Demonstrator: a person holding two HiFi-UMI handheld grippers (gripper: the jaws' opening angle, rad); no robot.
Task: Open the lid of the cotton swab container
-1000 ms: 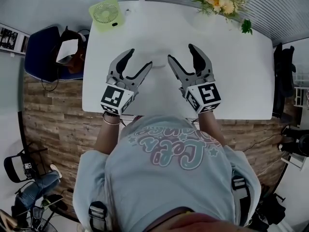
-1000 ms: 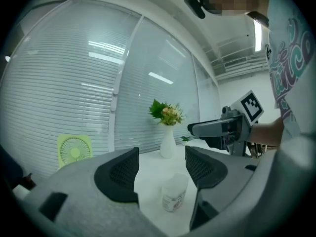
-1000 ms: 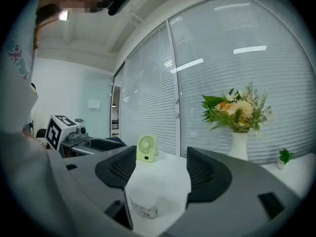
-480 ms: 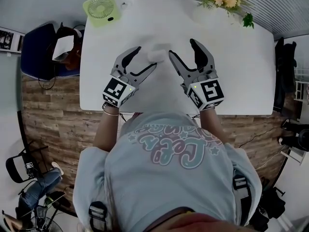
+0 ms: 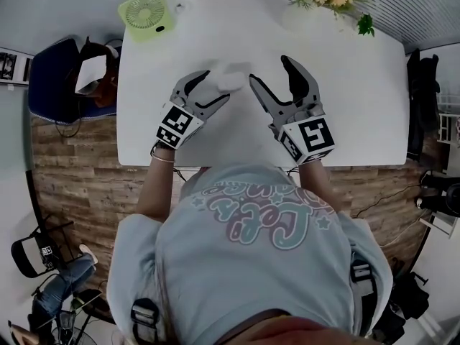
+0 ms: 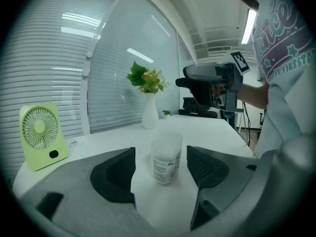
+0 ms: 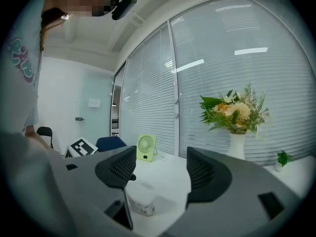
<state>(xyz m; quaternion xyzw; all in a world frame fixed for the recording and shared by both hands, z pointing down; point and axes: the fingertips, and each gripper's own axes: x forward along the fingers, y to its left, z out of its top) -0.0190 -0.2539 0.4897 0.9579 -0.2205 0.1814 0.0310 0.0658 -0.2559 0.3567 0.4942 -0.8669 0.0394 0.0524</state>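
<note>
1. Head view: the cotton swab container (image 5: pixel 231 80) stands upright on the white bench (image 5: pixel 345 113), between the tips of the left gripper (image 5: pixel 215 85) and the right gripper (image 5: pixel 269 70).
2. Left gripper view: the jaws are spread wide, and the container (image 6: pixel 166 157) stands in the gap between them, touching neither pad. Its lid is on.
3. Right gripper view: the jaws are likewise apart with nothing between them. The container (image 7: pixel 140 199) lies low and to the left, partly behind one jaw.
4. Handling, by judgement: a small translucent plastic tub of swabs is probably very light, smooth-sided and thin-walled. It is therefore apt to slide or tip at a nudge and to flex under a hard squeeze.
5. Suggested hold: one gripper takes the labelled body low down with moderate pressure. The other takes the lid at its rim, where the wall is stiffest.
</note>
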